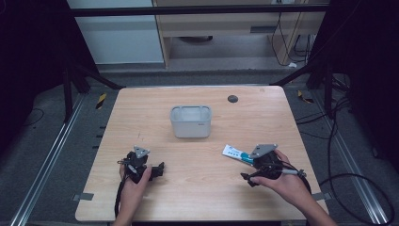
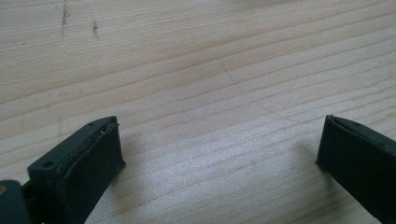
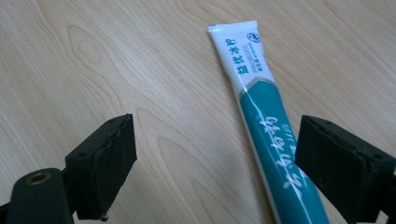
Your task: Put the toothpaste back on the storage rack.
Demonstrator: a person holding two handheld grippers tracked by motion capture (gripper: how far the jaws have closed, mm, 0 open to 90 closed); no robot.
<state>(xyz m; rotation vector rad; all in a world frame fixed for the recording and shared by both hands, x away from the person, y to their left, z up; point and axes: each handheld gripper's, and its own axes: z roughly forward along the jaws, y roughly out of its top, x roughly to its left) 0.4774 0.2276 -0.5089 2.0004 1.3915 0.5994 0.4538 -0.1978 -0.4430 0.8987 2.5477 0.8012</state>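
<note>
A white and teal toothpaste tube (image 3: 259, 112) lies flat on the wooden table (image 1: 202, 197); in the high view the tube (image 1: 234, 153) sits right of centre, partly under my right gripper (image 1: 251, 178). My right gripper (image 3: 212, 158) is open, low over the table, and the tube's teal end runs between its jaws close to the right one. My left gripper (image 1: 157, 170) rests at the front left in a hand. Its jaws are wide apart in the left gripper view (image 2: 219, 158), with bare wood between them.
A grey rectangular bin (image 1: 190, 121) stands at the table's middle, toward the back. A small dark round mark (image 1: 232, 98) sits near the far edge. Cables trail over the floor to the right of the table.
</note>
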